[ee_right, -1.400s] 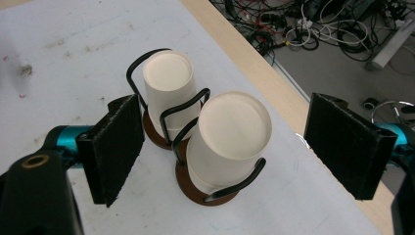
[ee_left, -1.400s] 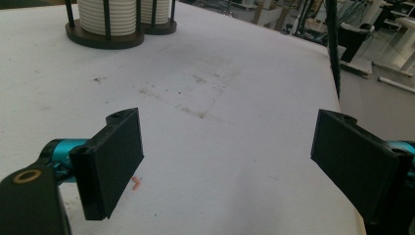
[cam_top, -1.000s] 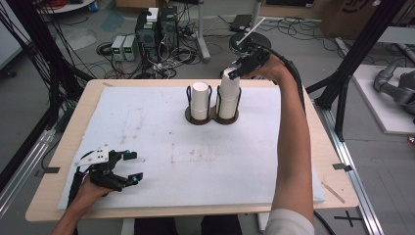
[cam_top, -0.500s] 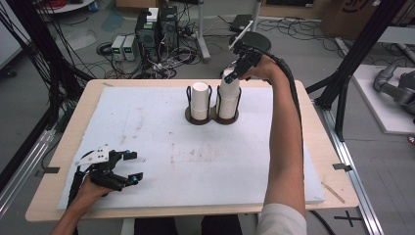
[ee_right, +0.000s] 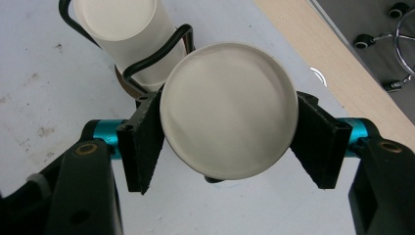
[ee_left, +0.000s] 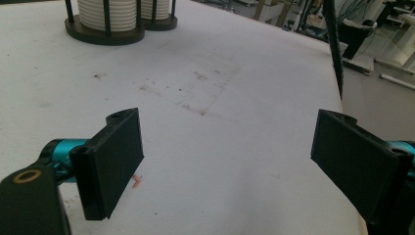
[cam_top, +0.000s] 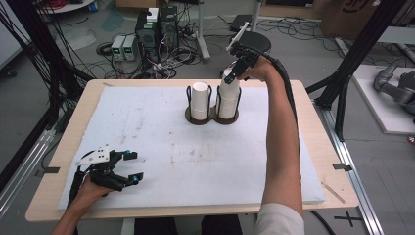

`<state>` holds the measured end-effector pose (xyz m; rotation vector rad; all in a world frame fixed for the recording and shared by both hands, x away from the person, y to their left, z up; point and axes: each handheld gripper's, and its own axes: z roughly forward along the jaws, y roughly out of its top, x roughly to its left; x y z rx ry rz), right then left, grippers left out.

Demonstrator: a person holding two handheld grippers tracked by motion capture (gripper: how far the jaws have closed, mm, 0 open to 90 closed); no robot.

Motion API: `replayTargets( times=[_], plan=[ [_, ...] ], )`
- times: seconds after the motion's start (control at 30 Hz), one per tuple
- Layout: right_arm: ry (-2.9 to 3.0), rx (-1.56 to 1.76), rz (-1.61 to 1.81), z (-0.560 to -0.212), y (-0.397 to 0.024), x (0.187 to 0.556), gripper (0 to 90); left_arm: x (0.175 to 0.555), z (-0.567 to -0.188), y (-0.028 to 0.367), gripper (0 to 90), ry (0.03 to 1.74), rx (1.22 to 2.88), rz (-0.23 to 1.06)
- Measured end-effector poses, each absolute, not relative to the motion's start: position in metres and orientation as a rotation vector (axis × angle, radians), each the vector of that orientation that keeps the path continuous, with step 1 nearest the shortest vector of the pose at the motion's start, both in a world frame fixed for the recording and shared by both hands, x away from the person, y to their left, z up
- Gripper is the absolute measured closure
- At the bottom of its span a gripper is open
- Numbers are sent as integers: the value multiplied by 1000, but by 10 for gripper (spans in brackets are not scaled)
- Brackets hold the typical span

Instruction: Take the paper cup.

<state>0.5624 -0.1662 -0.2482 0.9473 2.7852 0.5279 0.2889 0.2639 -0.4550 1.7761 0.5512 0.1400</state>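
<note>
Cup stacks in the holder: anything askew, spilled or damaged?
Nothing stands out. Both white cup stacks stand upright in the dark wire holder. The right gripper has just closed on the top cup of the right stack. The white mat has only faint stains.

You've got no legible text, labels, brands or nos. anywhere in these views; the white cup stacks (cam_top: 228,95) by your right tongs (cam_top: 234,73) are plain, no print; the foam mat (cam_top: 195,161) ahead of your left tongs (cam_top: 128,167) carries only stains, no markings; the cardboard box (cam_top: 359,12) far beyond the right tongs bears a dark mark, too blurred and cut off to read.
</note>
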Motion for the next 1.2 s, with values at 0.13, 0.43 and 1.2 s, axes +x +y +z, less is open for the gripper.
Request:
replayTargets(
  times=[0.13,0.43,1.2],
  plan=[
    [2788,934,520,-248,-166,562,345,289,-455,264,119,551,1777,141],
    [2773,910,533,-244,-165,559,354,289,-455,264,119,552,1777,141],
    [2705,850,632,-202,-170,543,358,288,-455,263,119,548,1790,149]
  ],
)
